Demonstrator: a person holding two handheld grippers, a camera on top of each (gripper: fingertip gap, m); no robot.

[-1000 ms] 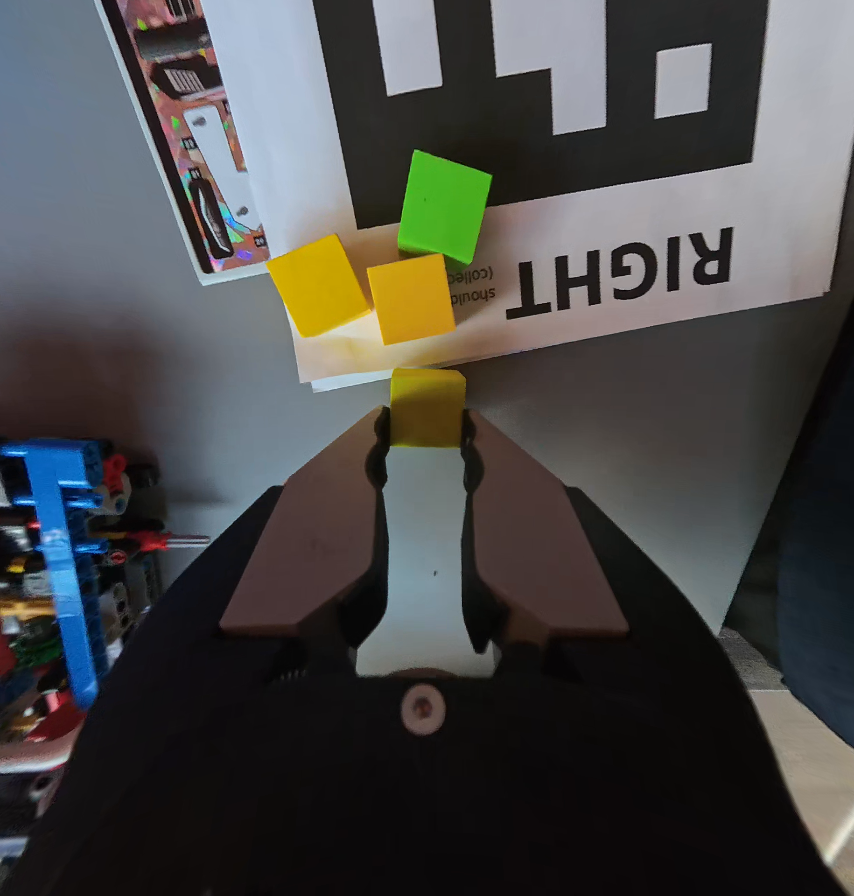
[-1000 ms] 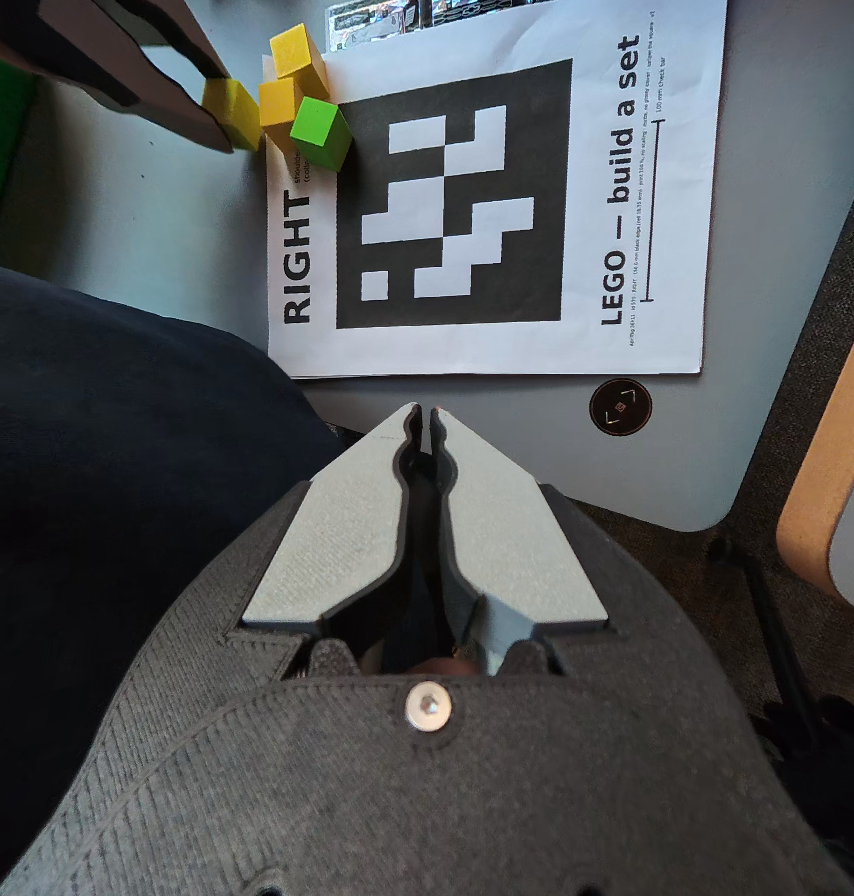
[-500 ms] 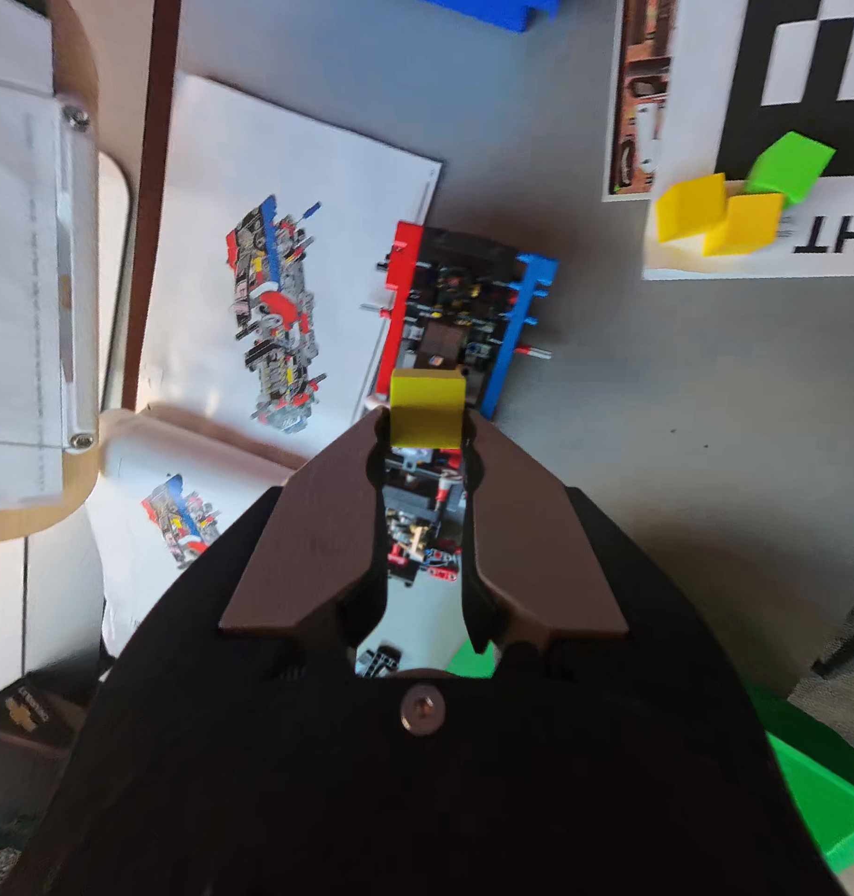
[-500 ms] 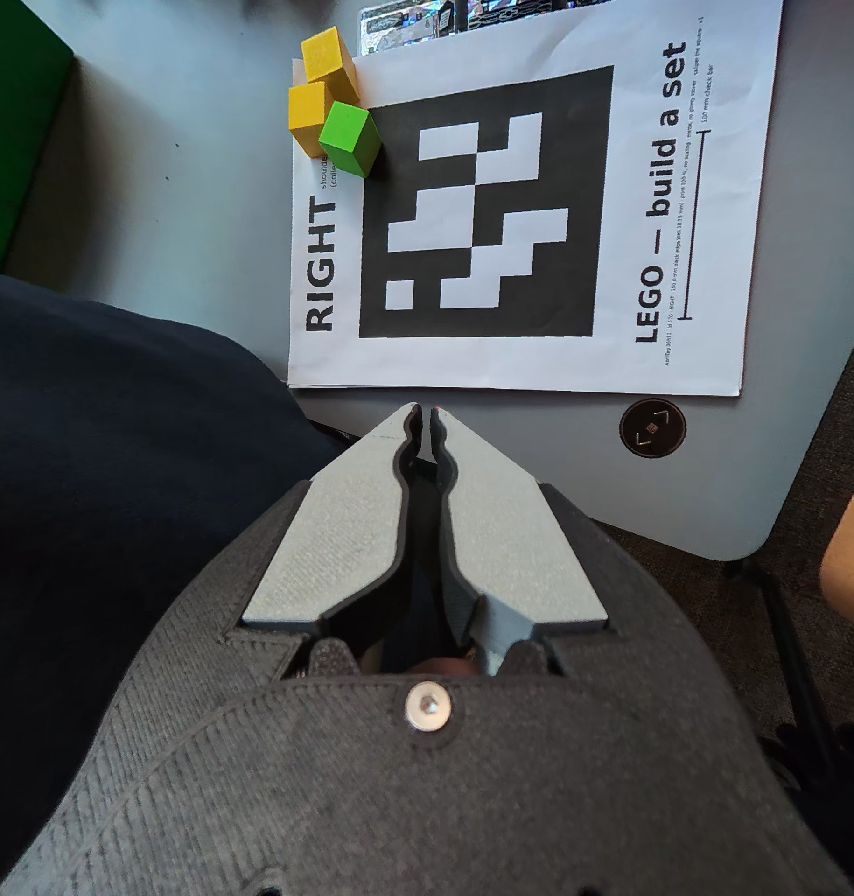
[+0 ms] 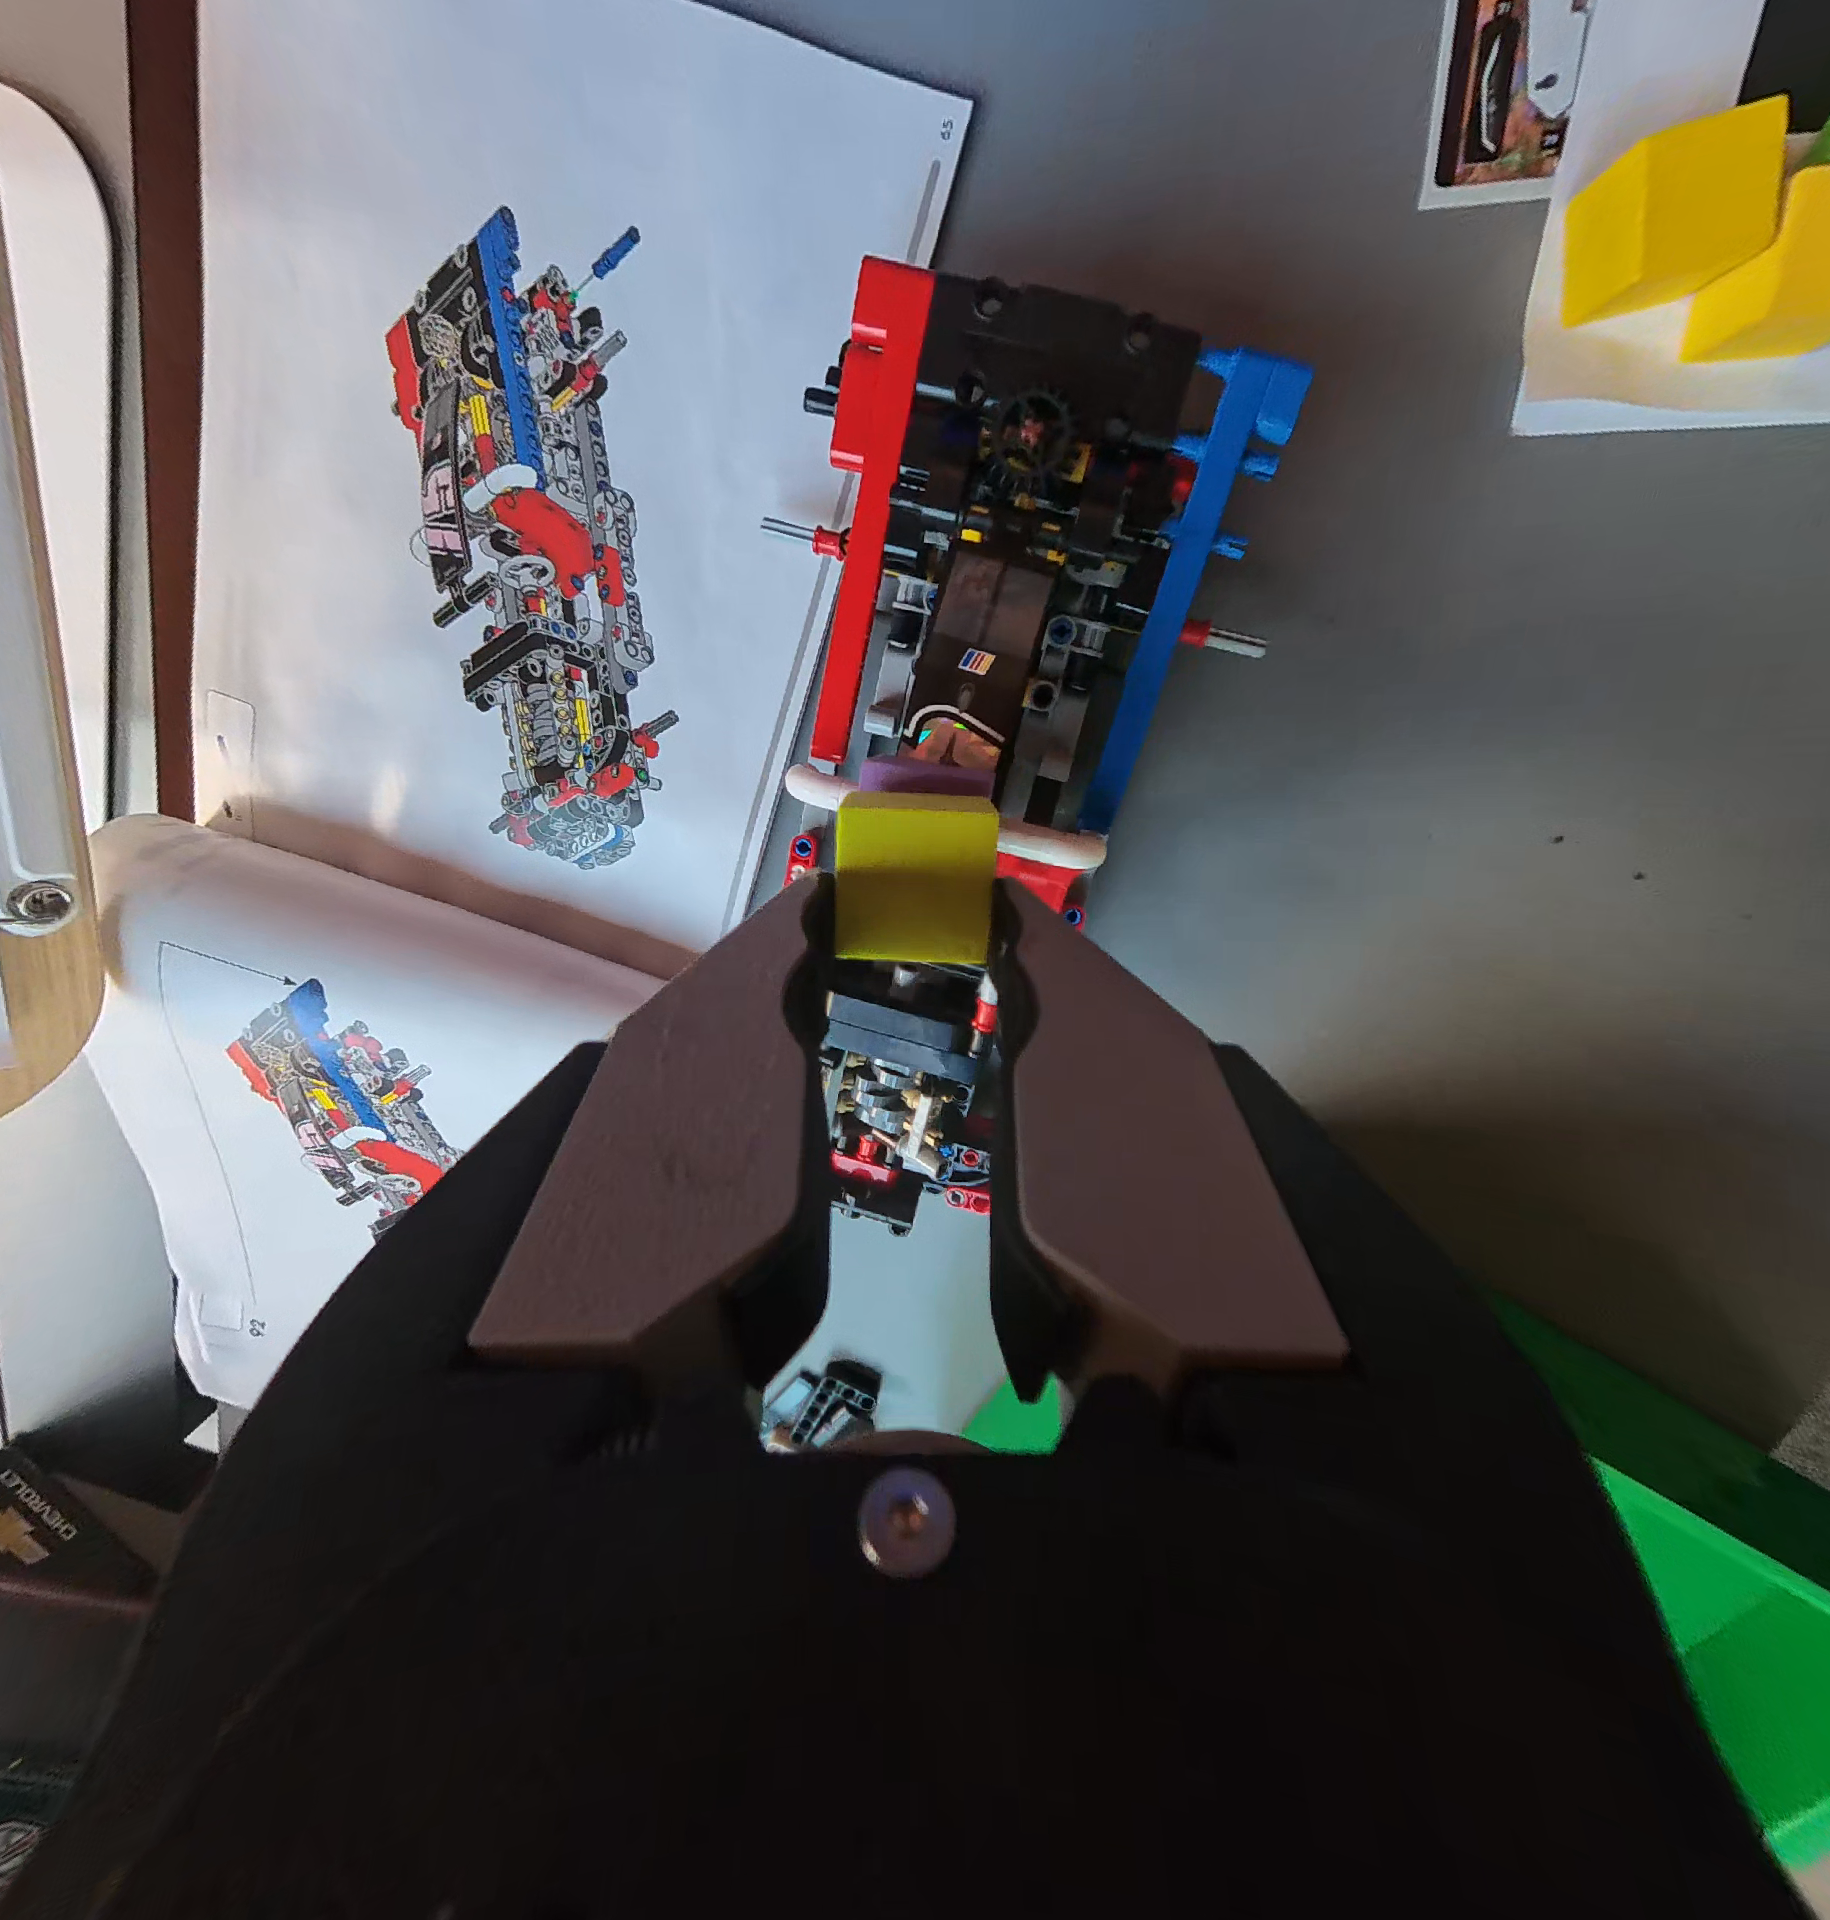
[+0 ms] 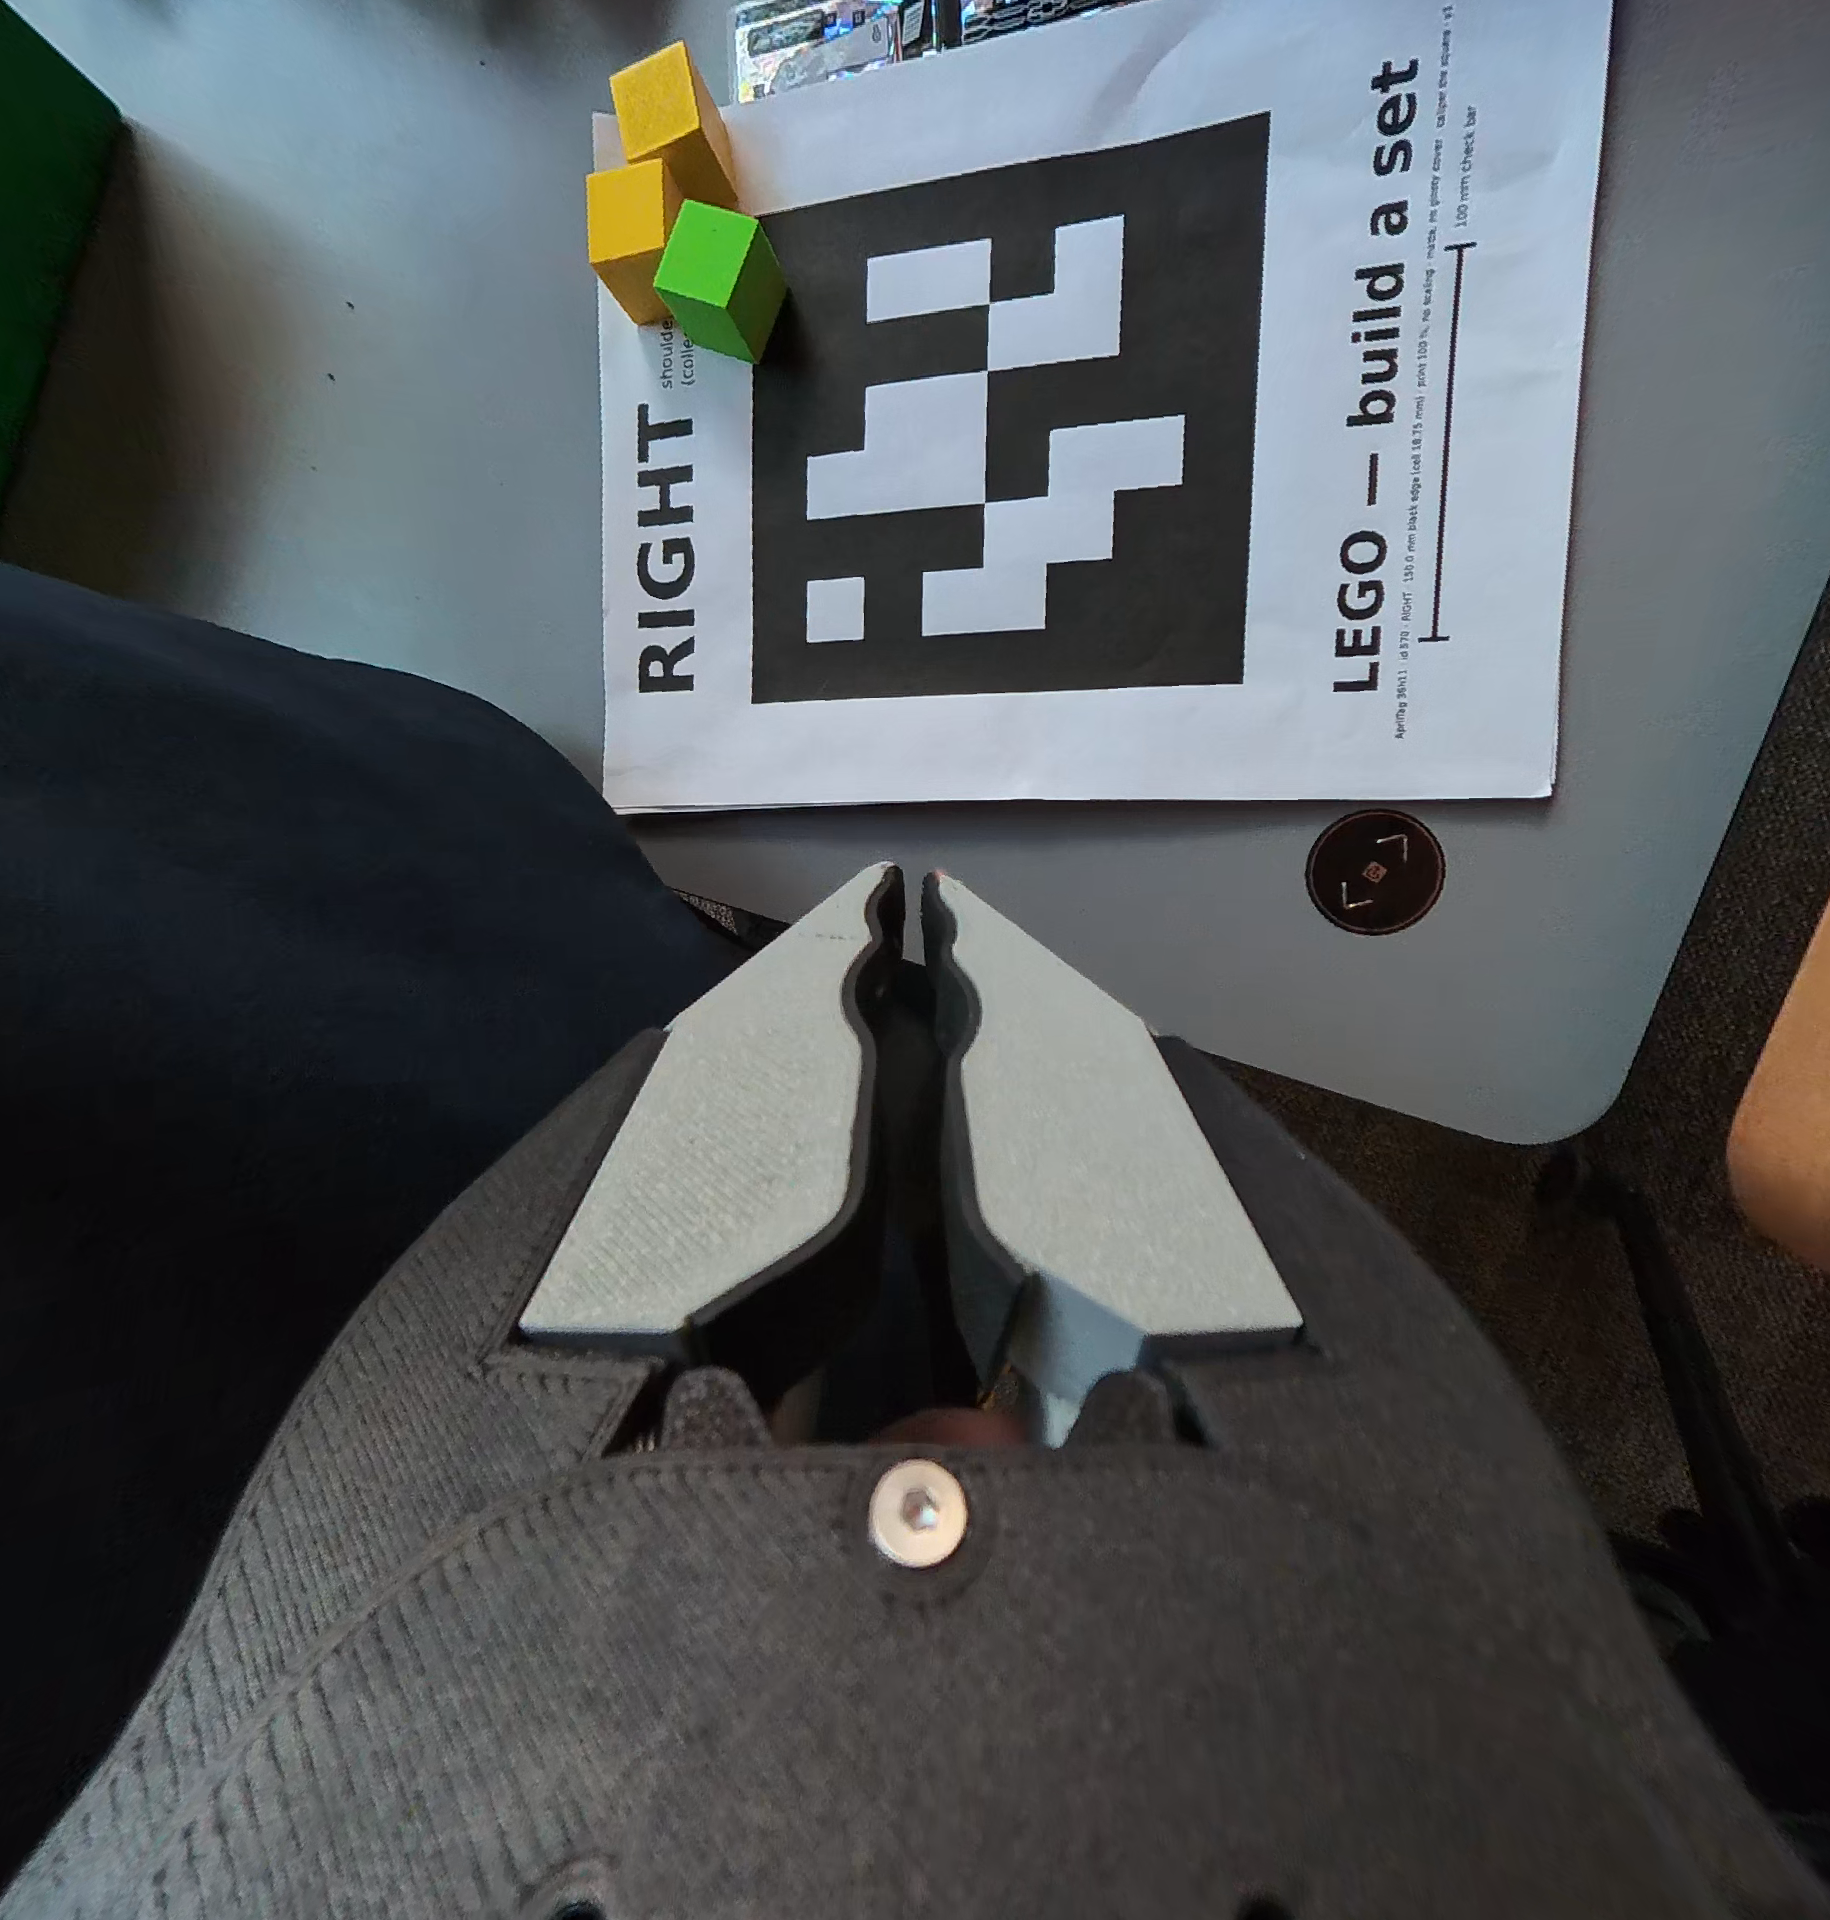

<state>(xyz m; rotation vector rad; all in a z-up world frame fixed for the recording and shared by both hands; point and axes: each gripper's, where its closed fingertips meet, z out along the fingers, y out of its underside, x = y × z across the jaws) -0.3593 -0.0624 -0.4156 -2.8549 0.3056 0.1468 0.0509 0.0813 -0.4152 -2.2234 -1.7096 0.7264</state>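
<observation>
My left gripper [image 5: 913, 920] is shut on a yellow-green cube [image 5: 913, 878], with both brown pads pressed on its sides. It holds the cube above a brick-built vehicle chassis [image 5: 1015, 582] with a red left beam and a blue right beam. A purple block [image 5: 926, 774] sits on the chassis just beyond the cube. My right gripper [image 6: 913, 883] is shut with nothing between its grey fingers, above the table's near edge. Two yellow cubes [image 6: 646, 177] and a green cube [image 6: 719, 278] stand at the corner of a printed marker sheet [image 6: 1077, 436]; the yellow cubes [image 5: 1711, 229] also show in the left wrist view.
An open instruction booklet [image 5: 495, 520] lies left of the chassis. A green bin [image 5: 1742, 1662] is at lower right in the left wrist view. A dark sleeve [image 6: 215, 935] fills the left of the right wrist view. A round black disc [image 6: 1375, 871] sits in the grey table [image 6: 319, 416]. Spacing between my two grippers at the tips: around 45 cm. The left gripper is farther from the round black disc [image 6: 1375, 871], some 50 cm, than the right, some 15 cm.
My left gripper carried the yellow-green cube away from the cube cluster on the sheet, leftward to above the chassis, then drew closer to it. The right gripper shifted only slightly.
</observation>
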